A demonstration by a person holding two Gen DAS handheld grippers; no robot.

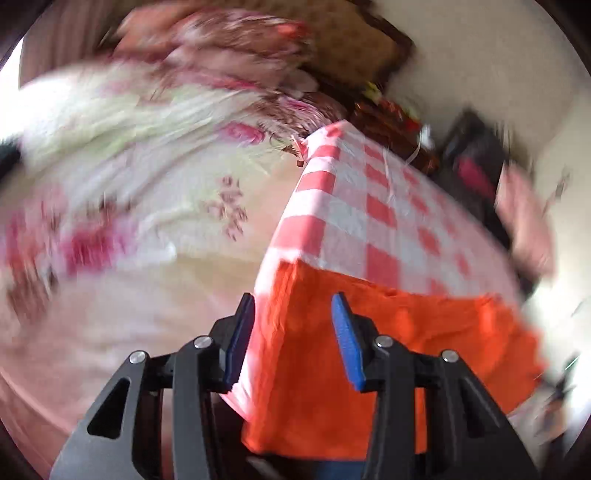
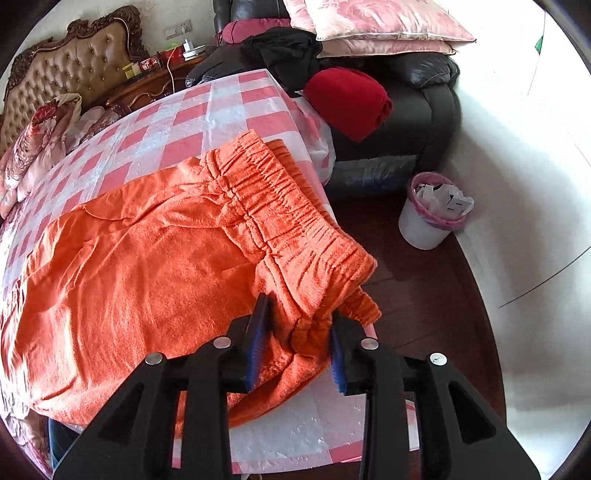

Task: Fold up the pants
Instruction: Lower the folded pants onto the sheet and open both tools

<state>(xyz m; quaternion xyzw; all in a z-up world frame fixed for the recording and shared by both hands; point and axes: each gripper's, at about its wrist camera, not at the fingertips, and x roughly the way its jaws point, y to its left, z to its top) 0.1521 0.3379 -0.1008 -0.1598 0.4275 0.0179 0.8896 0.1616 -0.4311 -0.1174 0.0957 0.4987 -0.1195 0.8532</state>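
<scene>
The orange pants (image 2: 147, 266) lie spread on a table with a red and white checked cloth (image 2: 166, 122). Their gathered elastic waistband (image 2: 288, 206) runs toward the near right table corner. My right gripper (image 2: 299, 321) has its jaws around the waistband corner, with bunched cloth between the blue pads (image 2: 258, 332); the gap is still wide. In the blurred left wrist view, my left gripper (image 1: 293, 306) is open at the table's corner, with the orange pants (image 1: 332, 369) and the checked cloth (image 1: 369, 206) between and beyond its blue pads (image 1: 347, 343).
A bed with a floral quilt (image 1: 129, 177) lies left of the table. A black sofa (image 2: 424, 99) with a red garment (image 2: 347, 99) and pink pillows (image 2: 376, 22) stands behind. A white waste bin (image 2: 432, 214) sits on the dark wood floor at the right.
</scene>
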